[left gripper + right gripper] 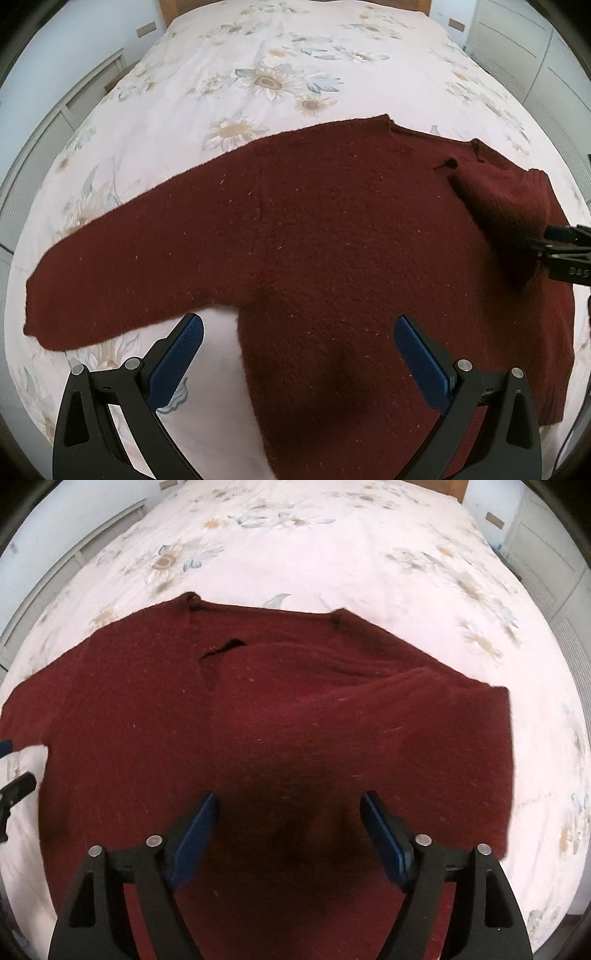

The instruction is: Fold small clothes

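Sweater (277, 709) (maroon) lies flat under the wide-open, empty right gripper (288, 830).

Both views are lit by soft, even daylight, bright enough to wash the pale floral bedspread (332, 554) almost white toward the right of the right wrist view. A dark, soft-edged shadow pools on the maroon sweater (295, 720) at lower centre of each frame, just ahead of the fingers. Fisheye distortion bows the bed's edges, and black vignetting fills the corners. The sweater's right edge smears with motion blur.
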`<act>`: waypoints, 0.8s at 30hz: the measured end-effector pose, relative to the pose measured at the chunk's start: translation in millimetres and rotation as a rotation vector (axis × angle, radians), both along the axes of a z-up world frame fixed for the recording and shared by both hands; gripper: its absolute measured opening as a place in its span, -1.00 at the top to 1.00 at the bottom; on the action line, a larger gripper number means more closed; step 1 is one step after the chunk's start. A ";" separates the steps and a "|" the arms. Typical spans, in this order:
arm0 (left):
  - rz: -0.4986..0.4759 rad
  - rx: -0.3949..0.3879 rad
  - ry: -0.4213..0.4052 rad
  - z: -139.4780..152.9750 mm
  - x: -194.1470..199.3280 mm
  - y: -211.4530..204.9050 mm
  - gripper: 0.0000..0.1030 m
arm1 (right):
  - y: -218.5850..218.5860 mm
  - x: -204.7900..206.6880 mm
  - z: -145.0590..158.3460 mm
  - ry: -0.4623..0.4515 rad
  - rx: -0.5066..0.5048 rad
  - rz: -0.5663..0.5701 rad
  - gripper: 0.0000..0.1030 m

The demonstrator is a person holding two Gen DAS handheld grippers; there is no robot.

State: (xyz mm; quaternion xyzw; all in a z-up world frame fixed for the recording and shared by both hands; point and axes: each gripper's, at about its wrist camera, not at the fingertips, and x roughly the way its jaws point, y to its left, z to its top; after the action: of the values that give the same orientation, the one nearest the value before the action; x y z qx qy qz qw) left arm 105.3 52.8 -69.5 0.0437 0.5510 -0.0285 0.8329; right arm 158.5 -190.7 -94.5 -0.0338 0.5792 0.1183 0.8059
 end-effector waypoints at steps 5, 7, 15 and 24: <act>-0.033 -0.021 0.001 1.7 1.3 -12.1 -0.98 | -47.6 -19.9 8.5 -0.030 -0.011 -0.066 -0.61; -0.048 -0.022 0.003 1.9 2.0 -17.8 -0.98 | -67.7 -24.8 8.6 -0.036 -0.039 -0.111 -0.61; -0.165 0.005 -0.008 2.8 20.8 -73.9 -0.98 | -140.0 -39.0 -11.2 -0.009 -0.038 -0.280 -0.61; -0.362 0.072 -0.038 -2.9 47.0 -185.1 -0.98 | -177.7 -42.8 -29.4 0.007 0.005 -0.349 -0.61</act>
State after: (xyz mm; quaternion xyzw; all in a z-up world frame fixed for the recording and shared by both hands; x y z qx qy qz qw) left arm 152.3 -132.3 -72.4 0.1727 0.5190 -0.1572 0.8223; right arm 115.7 -368.4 -123.9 0.0698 0.5785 -0.0216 0.8124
